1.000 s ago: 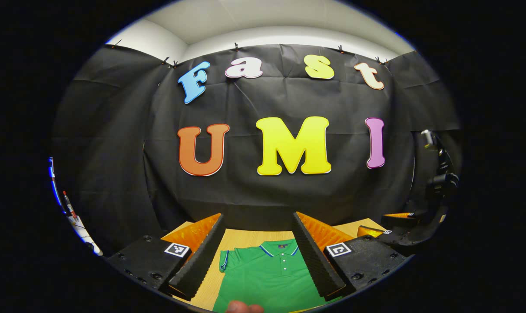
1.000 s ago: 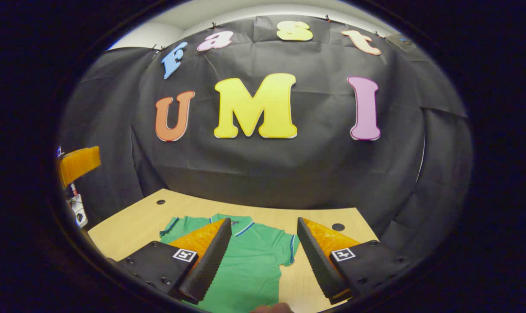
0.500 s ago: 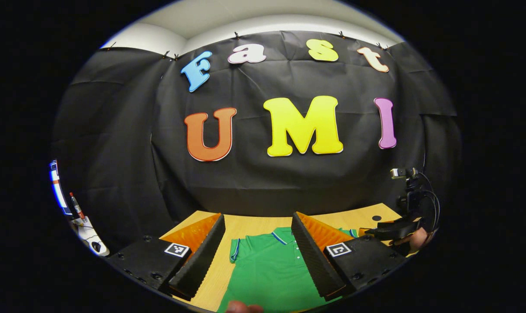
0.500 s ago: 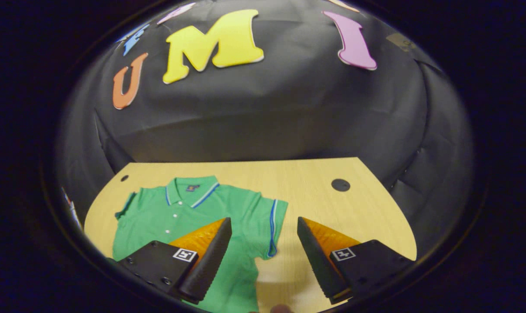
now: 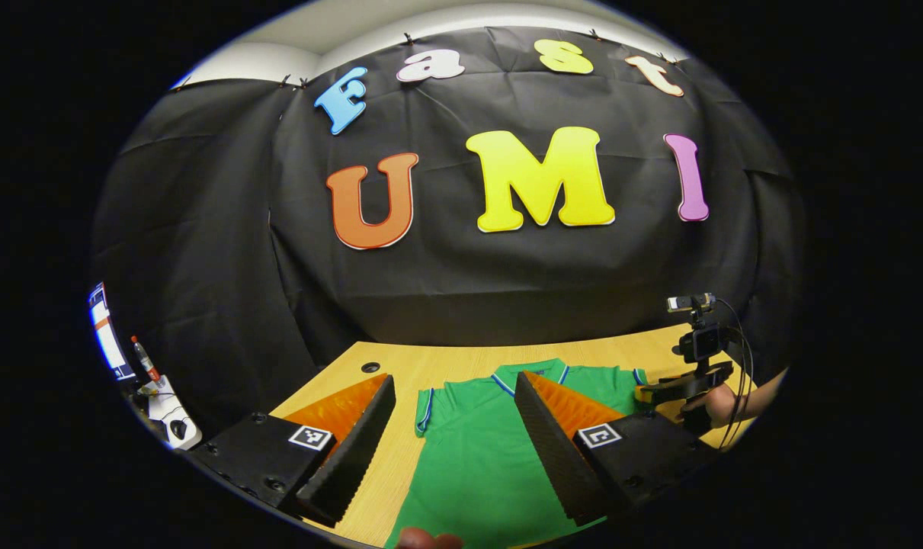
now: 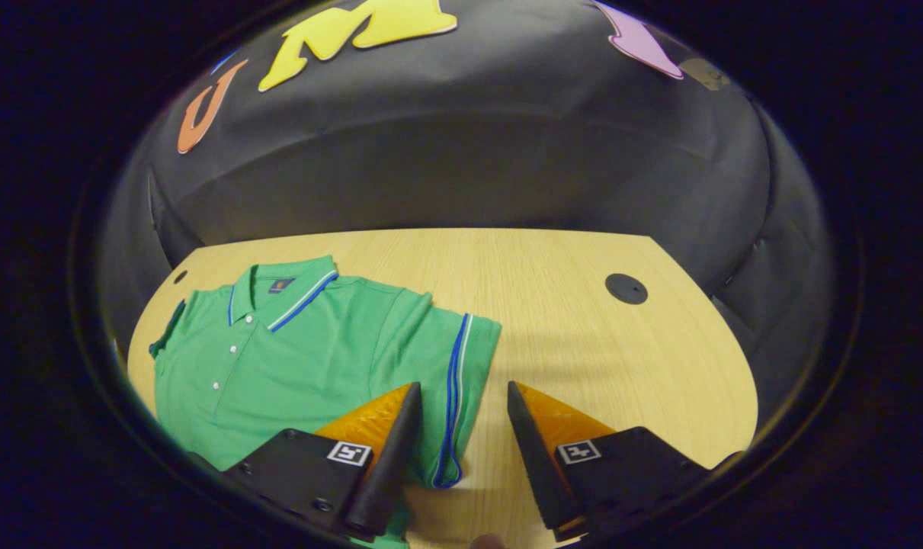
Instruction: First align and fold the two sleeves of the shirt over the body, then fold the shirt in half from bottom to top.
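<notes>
Over the green polo shirt (image 6: pixel 301 358), the right gripper (image 6: pixel 456 427), fingers apart, straddles the sleeve (image 6: pixel 450 381) hem; left gripper (image 5: pixel 453 435) hovers open. Sleeve fold first: pinch next.

Right hand-held gripper (image 6: pixel 457 450) dropped toward shirt (image 6: pixel 301 358) sleeve (jaws slightly narrower); left hand-held gripper (image 5: pixel 453 442) tilted down.
</notes>
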Tool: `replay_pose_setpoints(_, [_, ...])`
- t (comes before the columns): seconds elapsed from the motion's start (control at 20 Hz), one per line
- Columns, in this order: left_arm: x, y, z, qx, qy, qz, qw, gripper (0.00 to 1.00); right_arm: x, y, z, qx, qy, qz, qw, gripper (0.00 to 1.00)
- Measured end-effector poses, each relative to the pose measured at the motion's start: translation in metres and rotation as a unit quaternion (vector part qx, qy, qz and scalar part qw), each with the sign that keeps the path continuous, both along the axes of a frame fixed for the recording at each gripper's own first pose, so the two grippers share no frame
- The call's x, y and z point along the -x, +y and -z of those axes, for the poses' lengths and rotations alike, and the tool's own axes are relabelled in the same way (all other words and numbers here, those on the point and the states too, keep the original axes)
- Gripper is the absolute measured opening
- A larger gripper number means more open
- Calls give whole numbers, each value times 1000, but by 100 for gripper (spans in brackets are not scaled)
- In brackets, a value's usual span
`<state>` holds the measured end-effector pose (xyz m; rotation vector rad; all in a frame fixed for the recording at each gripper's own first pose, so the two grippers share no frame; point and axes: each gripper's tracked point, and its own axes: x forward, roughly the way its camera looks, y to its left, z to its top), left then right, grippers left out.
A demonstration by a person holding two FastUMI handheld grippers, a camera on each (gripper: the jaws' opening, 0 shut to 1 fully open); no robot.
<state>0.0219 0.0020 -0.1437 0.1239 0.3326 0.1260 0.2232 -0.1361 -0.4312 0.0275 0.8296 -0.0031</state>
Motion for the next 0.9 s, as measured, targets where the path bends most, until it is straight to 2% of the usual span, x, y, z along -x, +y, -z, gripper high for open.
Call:
replay_pose_setpoints(0.1, [-3,-1,3,1,3,1,1000,100,-6,-4,4,9,-1,-3,1000,60])
replay_pose_setpoints(0.15, [-4,-2,3,1,4,2,1000,100,-3,-4,4,10,1,-5,1000,47])
replay_pose_setpoints(0.2, [-4,-4,4,2,5,4,1000,100,-4,-1,3,2,4,-9,1000,24])
replay_pose_setpoints(0.3, [-4,-7,5,5,7,9,1000,100,-3,-1,2,-7,9,-9,1000,10])
replay_pose_setpoints(0.4, [-4,-8,4,5,7,11,1000,100,-2,-1,-4,-29,9,2,1000,7])
replay_pose_setpoints(0.45, [-3,-7,4,6,7,10,1000,100,-3,-6,-12,-35,3,14,999,9])
replay_pose_setpoints(0.5, [-2,-5,6,7,8,9,1000,100,-4,-7,-16,-46,0,18,999,0])
replay_pose_setpoints(0.55, [-2,-3,7,9,9,7,1000,100,-2,-3,-18,-52,1,17,998,3])
replay_pose_setpoints(0.6, [-1,-2,7,10,9,5,1000,100,-3,-1,-22,-55,-1,15,998,0])
replay_pose_setpoints(0.7, [-1,-1,6,14,10,3,1000,100,-6,6,-39,-53,-15,9,998,2])
replay_pose_setpoints(0.85, [1,4,1,17,3,0,1000,100,-9,34,-66,-57,-32,-5,998,3])
replay_pose_setpoints(0.9, [2,7,0,18,2,-3,1000,100,-10,45,-72,-55,-35,-12,998,6])
